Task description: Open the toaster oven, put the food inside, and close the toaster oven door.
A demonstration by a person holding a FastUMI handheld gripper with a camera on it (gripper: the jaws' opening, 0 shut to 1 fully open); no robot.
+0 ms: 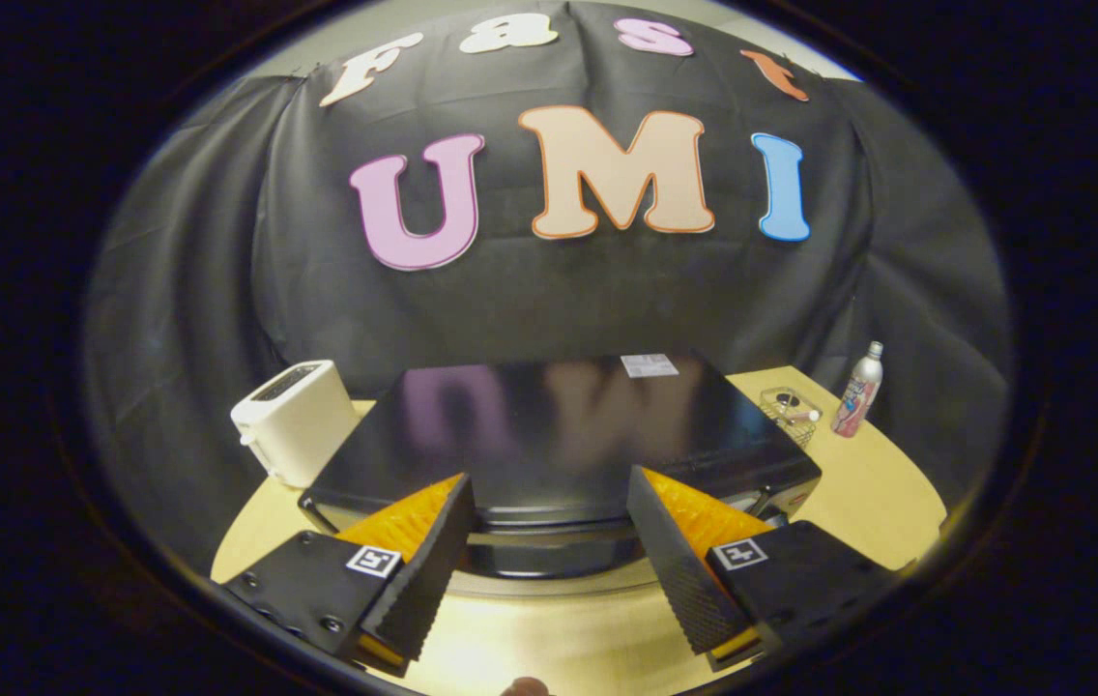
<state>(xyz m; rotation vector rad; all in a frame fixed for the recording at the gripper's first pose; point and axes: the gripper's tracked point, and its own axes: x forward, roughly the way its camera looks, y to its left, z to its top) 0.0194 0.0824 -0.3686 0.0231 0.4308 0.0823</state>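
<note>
A white plastic pop-up toaster (295, 420) stands on the pale wooden table (882, 493), just beside the left corner of the glossy black toaster oven (559, 435). The oven sits in the middle of the table, seen from above its flat top, with its front edge and curved door handle (549, 553) lying between the fingers. The gripper (549, 541) is spread wide, holding nothing, its fingers flanking the handle without pressing on it. To the oven's right rests a small clear container (791, 411), and beyond it stands a slim pink-and-silver bottle (859, 390)
</note>
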